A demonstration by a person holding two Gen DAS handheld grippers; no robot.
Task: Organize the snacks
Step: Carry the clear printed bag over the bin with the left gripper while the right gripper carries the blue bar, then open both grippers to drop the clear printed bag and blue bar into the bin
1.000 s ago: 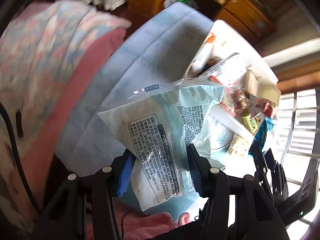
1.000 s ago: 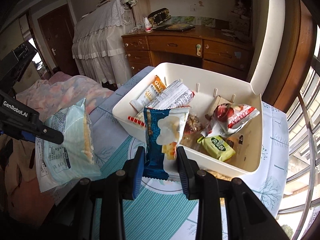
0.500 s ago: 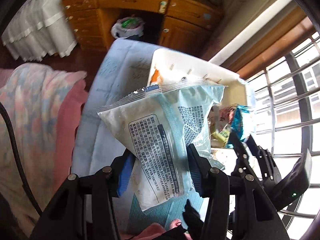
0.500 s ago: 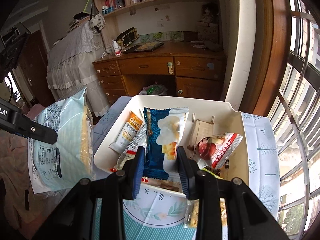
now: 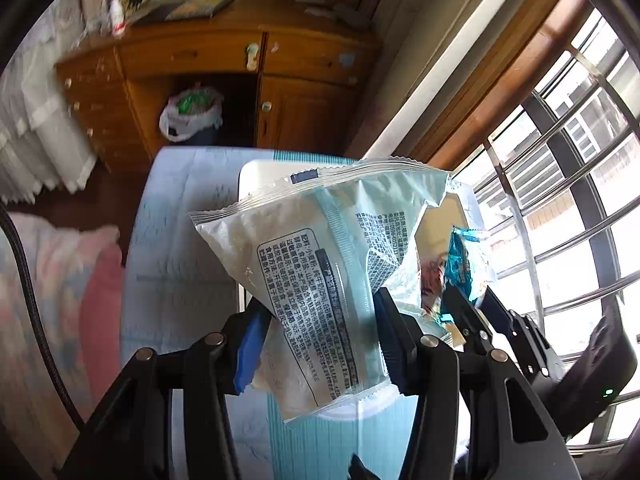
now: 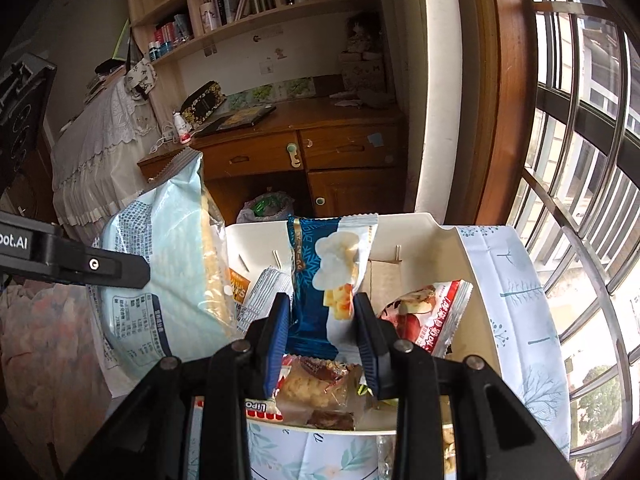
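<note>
Both grippers pinch snack bags: left (image 5: 320, 332) pale-blue bag (image 5: 320, 264), right (image 6: 322, 320) dark-blue pkt (image 6: 320, 280), over crowded bin (image 6: 412, 236).

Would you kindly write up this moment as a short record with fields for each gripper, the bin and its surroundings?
left gripper: shut on pale blue snack bag, held up over the table
right gripper: shut on dark blue snack packet, above the bin
white bin: open, already holding several snacks, including a red packet
table cover: pale cloth with tree print
background: wooden desk
</note>
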